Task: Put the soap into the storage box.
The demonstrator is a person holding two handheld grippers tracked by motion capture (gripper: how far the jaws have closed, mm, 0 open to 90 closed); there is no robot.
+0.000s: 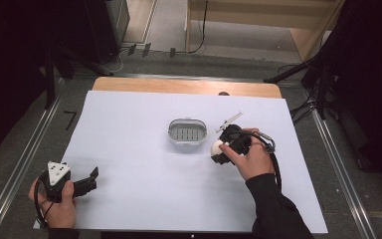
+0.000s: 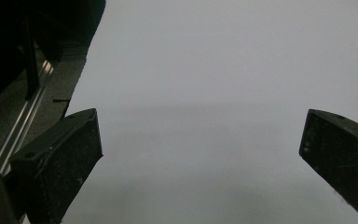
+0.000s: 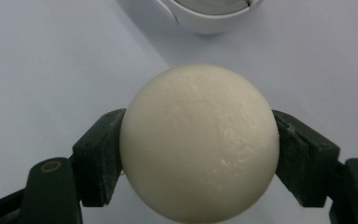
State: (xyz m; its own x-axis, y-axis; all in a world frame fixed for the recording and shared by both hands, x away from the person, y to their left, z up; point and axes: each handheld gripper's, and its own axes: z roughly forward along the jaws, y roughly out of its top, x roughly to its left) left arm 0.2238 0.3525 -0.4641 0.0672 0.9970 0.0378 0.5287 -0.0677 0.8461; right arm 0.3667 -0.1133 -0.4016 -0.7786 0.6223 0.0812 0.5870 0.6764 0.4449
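A cream-white ball (image 3: 199, 142) sits between the pads of my right gripper (image 3: 200, 154), which is shut on it; both pads press its sides. In the high view the ball (image 1: 216, 147) and right gripper (image 1: 223, 148) hover just right of a small white oval container (image 1: 186, 133) with a grey ribbed inside, whose rim (image 3: 209, 21) shows at the top of the right gripper view. My left gripper (image 1: 90, 178) rests at the near left of the white sheet, jaws spread wide with nothing between them (image 2: 200, 154).
A large white sheet (image 1: 129, 149) covers the table, with a wooden strip (image 1: 184, 86) along its far edge. Metal rails (image 1: 25, 159) run along both sides. Dark stands and cables crowd the floor beyond the table.
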